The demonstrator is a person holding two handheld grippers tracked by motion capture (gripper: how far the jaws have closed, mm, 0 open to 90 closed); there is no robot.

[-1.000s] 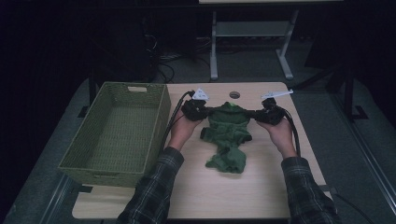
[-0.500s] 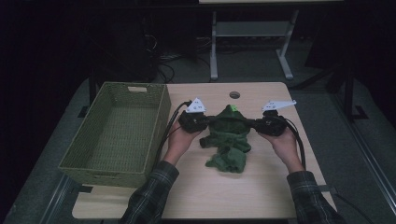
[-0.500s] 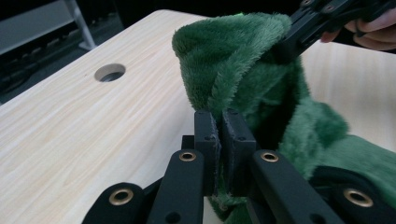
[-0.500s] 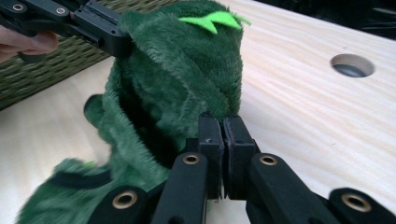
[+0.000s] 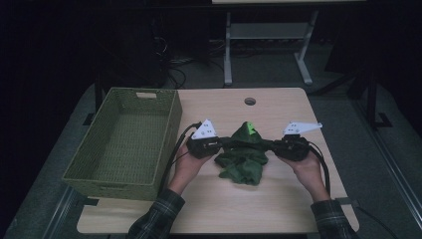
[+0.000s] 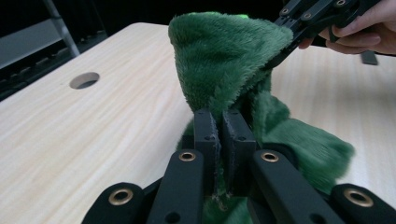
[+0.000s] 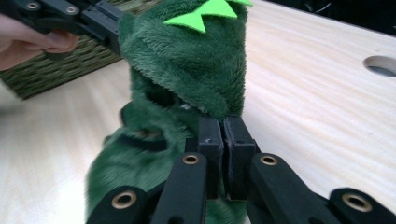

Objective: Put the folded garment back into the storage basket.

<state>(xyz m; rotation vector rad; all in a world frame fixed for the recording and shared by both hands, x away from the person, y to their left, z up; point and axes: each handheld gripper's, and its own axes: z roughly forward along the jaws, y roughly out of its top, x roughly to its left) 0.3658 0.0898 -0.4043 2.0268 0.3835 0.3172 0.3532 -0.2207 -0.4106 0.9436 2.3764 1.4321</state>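
Both grippers, left gripper (image 5: 223, 144) and right gripper (image 5: 271, 146), stay clamped on the green fleece (image 5: 244, 162), now pulled nearer, table centre; basket (image 5: 107, 172) at 9 o'clock looks next.

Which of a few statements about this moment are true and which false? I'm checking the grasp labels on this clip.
1. Both hand-held grippers are shut on the green plush garment. True: the left hand-held gripper and the right hand-held gripper each pinch its fabric.
2. The garment lies inside the woven basket. False: it is over the table, beside the basket.
3. The garment has bright green spikes. True.
4. The table has no hole. False: a round hole sits near its far edge.
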